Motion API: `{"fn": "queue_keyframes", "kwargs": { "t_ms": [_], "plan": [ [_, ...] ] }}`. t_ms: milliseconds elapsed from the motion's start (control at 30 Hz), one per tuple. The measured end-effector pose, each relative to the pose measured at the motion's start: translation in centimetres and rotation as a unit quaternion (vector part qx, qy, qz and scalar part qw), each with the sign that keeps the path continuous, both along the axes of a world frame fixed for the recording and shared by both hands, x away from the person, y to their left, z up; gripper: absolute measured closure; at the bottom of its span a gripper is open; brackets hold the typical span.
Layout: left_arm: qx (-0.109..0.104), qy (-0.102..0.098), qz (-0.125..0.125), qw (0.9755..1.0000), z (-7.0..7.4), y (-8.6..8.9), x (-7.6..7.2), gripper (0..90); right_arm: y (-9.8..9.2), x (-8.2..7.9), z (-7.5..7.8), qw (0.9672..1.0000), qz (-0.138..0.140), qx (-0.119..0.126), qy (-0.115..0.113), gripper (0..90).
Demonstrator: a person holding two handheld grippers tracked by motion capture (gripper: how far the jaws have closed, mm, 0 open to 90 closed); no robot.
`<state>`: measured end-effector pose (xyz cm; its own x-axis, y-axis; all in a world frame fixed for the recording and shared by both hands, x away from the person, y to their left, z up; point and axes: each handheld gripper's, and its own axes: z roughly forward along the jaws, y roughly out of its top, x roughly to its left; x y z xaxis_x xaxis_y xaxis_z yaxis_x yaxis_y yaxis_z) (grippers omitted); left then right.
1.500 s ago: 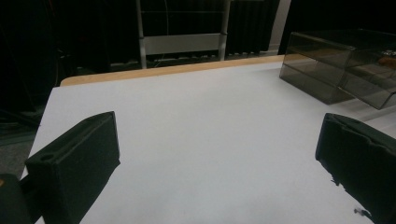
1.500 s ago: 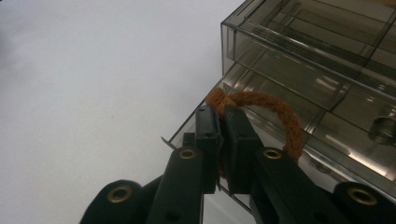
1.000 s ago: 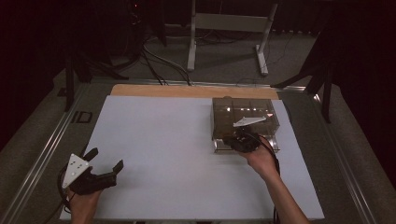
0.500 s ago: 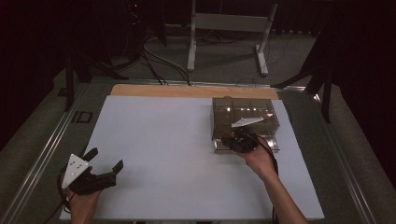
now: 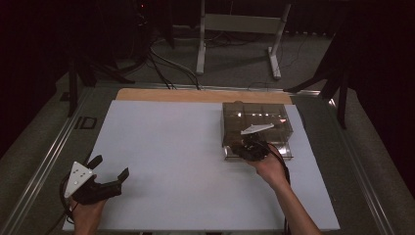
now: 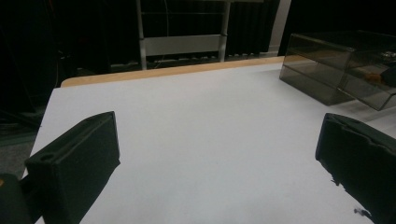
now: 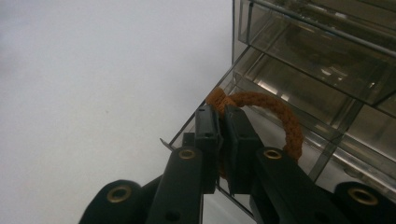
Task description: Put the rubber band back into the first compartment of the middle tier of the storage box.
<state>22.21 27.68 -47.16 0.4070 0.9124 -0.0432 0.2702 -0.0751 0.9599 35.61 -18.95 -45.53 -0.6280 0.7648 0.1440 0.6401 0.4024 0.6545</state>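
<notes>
Still unmoved since the earlier frames, the right gripper (image 7: 223, 116) stays clamped on an orange braided loop (image 7: 275, 114) at the clear box's (image 5: 254, 120) near edge, far right, while the left gripper (image 5: 108, 172) gapes wide, empty.

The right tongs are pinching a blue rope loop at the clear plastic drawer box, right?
Almost. The rope loop is orange-brown, not blue, as the right gripper view shows. The rest holds: the right tongs are shut on it at the clear plastic drawer box.
</notes>
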Motion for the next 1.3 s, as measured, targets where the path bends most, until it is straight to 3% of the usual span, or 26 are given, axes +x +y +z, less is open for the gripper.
{"fn": "queue_keyframes", "kwargs": {
  "t_ms": [933,1000,1100,1200,1300],
  "plan": [
    [-0.001,-0.001,0.0,1.0,0.0,0.03,-0.01,1.2,0.43,0.53,-0.91,0.9999,-0.006,-0.007,0.012,84.7],
    [0.0,-0.001,0.0,1.0,0.0,0.02,-0.01,1.2,0.38,0.61,-0.96,0.9999,-0.008,-0.006,0.012,80.4],
    [-0.001,-0.001,0.0,1.0,-0.01,0.03,-0.01,1.2,0.36,0.55,-0.96,0.9999,-0.007,-0.002,0.011,65.2],
    [-0.001,-0.001,0.0,1.0,-0.02,0.03,0.01,1.2,0.28,0.49,-0.85,0.9999,-0.012,-0.002,0.005,57.3],
    [-0.001,-0.001,-0.001,1.0,-0.03,0.0,0.01,1.2,-0.02,0.39,-0.49,0.9998,-0.012,0.013,0.006,50.9]
  ]
}}
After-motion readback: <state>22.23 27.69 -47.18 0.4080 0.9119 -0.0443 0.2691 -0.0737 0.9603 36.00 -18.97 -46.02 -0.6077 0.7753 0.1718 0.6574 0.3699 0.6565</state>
